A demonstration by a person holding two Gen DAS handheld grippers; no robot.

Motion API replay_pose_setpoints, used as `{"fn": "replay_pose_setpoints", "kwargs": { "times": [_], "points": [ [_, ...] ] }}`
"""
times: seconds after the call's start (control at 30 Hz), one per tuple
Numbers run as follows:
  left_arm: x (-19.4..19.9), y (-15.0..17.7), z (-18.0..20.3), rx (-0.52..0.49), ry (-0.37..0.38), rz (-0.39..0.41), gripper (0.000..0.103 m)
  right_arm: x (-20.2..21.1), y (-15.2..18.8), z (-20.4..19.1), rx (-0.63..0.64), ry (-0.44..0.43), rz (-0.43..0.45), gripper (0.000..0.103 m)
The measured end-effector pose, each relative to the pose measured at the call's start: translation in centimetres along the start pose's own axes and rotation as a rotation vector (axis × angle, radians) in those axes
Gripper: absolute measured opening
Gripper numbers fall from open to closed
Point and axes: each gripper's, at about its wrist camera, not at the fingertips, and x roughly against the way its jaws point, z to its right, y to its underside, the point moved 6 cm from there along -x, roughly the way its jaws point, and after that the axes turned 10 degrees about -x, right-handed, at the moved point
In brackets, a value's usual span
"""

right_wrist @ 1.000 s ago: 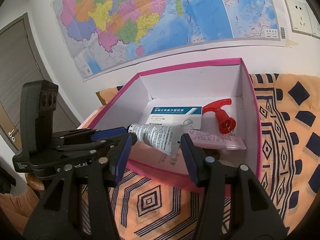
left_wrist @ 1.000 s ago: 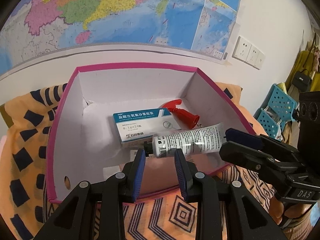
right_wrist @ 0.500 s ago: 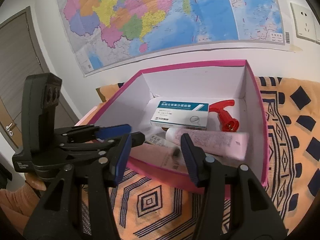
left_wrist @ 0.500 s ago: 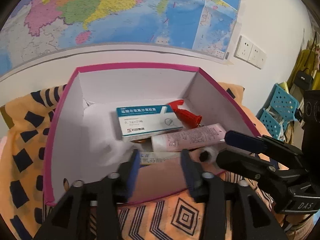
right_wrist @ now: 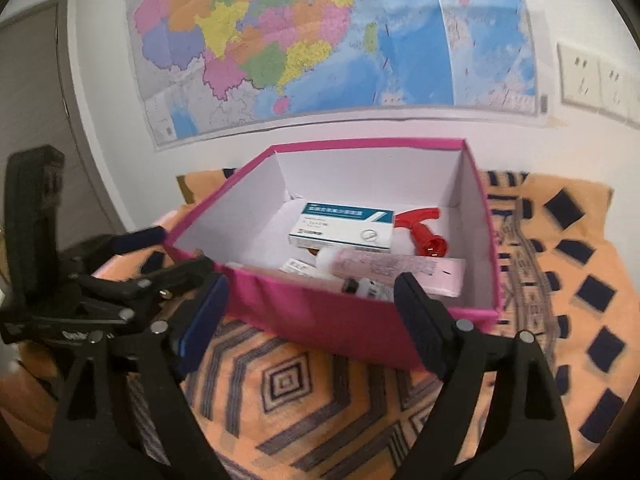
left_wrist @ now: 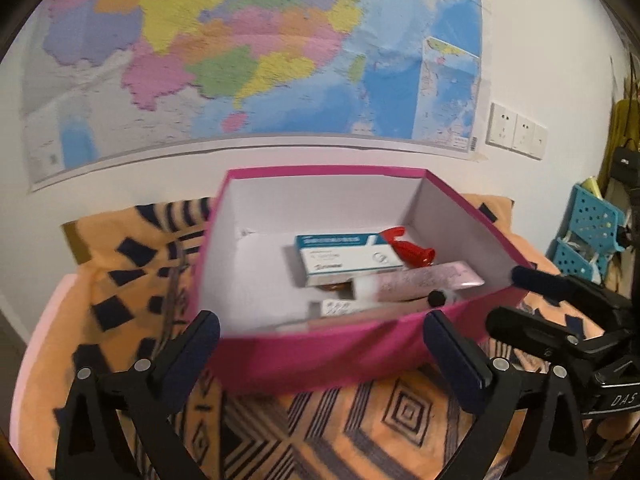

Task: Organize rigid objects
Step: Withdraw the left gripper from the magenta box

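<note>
A big coloured wall map [left_wrist: 248, 52] fills the wall behind everything. Below it an orange patterned cloth [right_wrist: 304, 400] covers the tabletop, with dark squares and nested diamond lines.

On the cloth sits a pink box [left_wrist: 320, 356] with white inner walls, open at the top. From the left claw's camera it lies at twelve o'clock, just past the fingertips; from the right claw's camera it lies between twelve and one o'clock.

The left claw [left_wrist: 322, 344] is spreading its jaws wide, with nothing gripped; only the box's near wall shows between them. The right claw [right_wrist: 310, 300] is also opening and holds nothing, its jaws standing on either side of the box's near wall. Each claw appears in the other's view, at three o'clock and at nine o'clock.

Inside the box, a pink tube [right_wrist: 400, 270] lies across the front. Behind it rests a teal-and-white medicine carton [right_wrist: 344, 226]. At the carton's two o'clock side lies a red plastic handle piece [right_wrist: 426, 236]. A white tube with a black cap [right_wrist: 366, 287] lies against the near wall, touching the pink tube. A small white printed item [left_wrist: 340, 307] beside it is too blurred to identify.
</note>
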Motion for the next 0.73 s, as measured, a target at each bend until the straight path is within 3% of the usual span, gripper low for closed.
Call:
{"fn": "replay_pose_setpoints", "kwargs": {
  "times": [0.07,0.27,0.73],
  "points": [
    [0.7,1.1,-0.4,0.008,-0.046,-0.001,0.103,0.5,0.8,-0.2,0.022,0.052,0.014,0.103],
    [1.3,4.6,-0.6,0.027,-0.085,-0.056,0.103,1.4,3.6,-0.4,0.05,0.13,0.029,0.103],
    [2.0,6.8,0.9,0.018,-0.11,-0.095,0.103,1.8,6.0,-0.9,0.021,0.139,0.003,0.103]
  ]
}}
